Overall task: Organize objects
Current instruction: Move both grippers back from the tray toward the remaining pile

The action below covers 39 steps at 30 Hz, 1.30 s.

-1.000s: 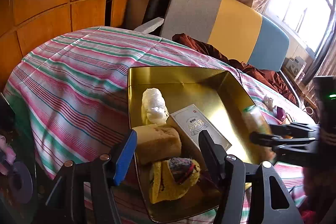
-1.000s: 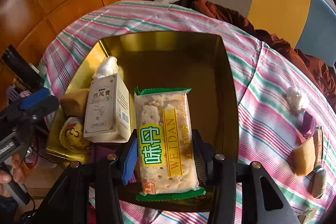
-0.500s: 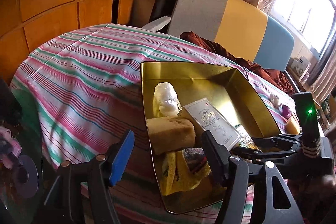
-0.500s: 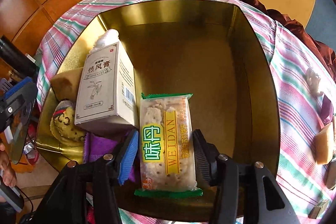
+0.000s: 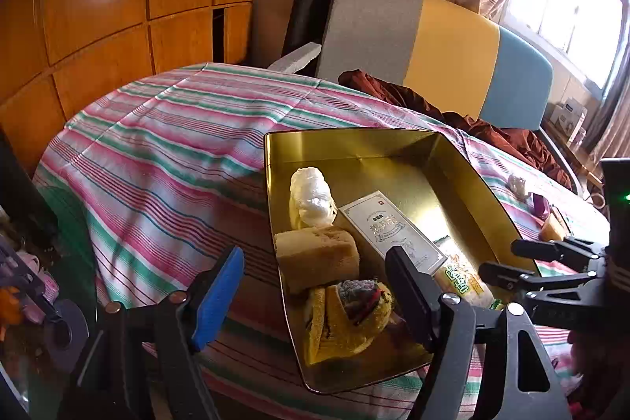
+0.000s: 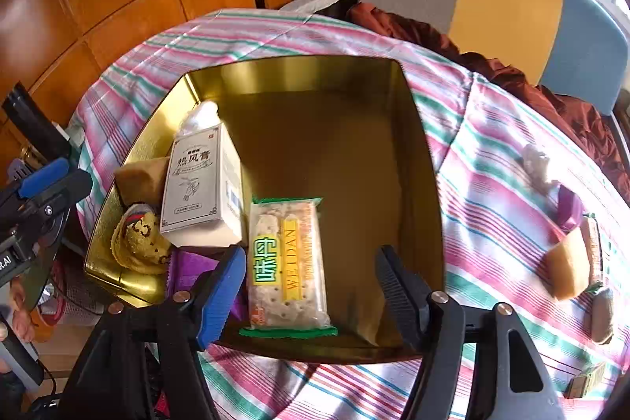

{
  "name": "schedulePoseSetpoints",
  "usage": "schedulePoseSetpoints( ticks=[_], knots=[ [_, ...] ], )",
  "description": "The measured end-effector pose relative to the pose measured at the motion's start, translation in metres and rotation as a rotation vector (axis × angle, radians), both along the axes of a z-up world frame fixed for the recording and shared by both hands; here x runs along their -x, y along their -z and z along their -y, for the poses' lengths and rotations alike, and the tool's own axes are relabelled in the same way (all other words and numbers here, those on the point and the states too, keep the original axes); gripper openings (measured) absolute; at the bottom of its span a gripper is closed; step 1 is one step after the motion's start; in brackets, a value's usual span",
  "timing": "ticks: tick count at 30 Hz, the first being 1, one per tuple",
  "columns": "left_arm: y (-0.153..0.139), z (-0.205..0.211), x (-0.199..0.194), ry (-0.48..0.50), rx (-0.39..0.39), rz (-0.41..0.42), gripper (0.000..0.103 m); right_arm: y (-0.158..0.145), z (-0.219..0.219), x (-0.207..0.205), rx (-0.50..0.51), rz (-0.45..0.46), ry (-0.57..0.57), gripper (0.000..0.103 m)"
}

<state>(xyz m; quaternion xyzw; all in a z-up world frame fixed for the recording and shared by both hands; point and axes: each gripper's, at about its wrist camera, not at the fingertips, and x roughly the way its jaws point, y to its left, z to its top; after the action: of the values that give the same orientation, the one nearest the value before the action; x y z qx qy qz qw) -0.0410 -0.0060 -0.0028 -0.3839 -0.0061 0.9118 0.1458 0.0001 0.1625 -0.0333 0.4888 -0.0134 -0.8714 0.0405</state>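
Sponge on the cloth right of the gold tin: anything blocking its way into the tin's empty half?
Only the tin's right wall stands between; the sponge must clear it. The floor beyond, right of the cracker pack, is bare.

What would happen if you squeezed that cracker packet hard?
The cracker packet would probably crinkle, since its wrapper looks thin and shiny, so maybe slippery too. The crackers showing through it look brittle and could snap. It lies flat, so rolling seems unlikely.

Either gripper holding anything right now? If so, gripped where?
Nothing held. The right gripper has just been opening; the cracker pack lies in the gold tin between its fingers, pads clear. The left gripper, also opening, is empty.
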Motion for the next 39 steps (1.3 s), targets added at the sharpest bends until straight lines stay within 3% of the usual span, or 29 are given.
schedulePoseSetpoints(
  ticks=[8,15,26,30,33,35,39],
  knots=[
    [-0.009,-0.019,-0.008,0.053,0.028,-0.024,0.078,-0.02,-0.042,-0.021,-0.003,-0.045,0.092,0.074],
    [-0.015,-0.046,-0.015,0.127,0.039,-0.031,0.078,-0.029,-0.105,-0.047,-0.022,-0.052,0.238,0.074],
    [-0.021,-0.11,-0.03,0.32,0.043,-0.043,0.078,-0.036,-0.261,-0.123,-0.005,-0.063,0.694,0.077],
    [-0.021,-0.138,-0.037,0.389,0.047,-0.038,0.08,-0.033,-0.316,-0.157,0.071,-0.096,0.908,0.078],
    [-0.023,-0.162,-0.045,0.451,0.045,-0.038,0.084,-0.02,-0.342,-0.181,0.202,-0.108,1.051,0.079],
    [-0.024,-0.179,-0.051,0.494,0.051,-0.042,0.086,-0.016,-0.352,-0.191,0.275,-0.125,1.1,0.079],
    [-0.024,-0.217,-0.057,0.578,0.042,-0.02,0.091,-0.017,-0.352,-0.193,0.292,-0.137,1.099,0.081]
  ],
)
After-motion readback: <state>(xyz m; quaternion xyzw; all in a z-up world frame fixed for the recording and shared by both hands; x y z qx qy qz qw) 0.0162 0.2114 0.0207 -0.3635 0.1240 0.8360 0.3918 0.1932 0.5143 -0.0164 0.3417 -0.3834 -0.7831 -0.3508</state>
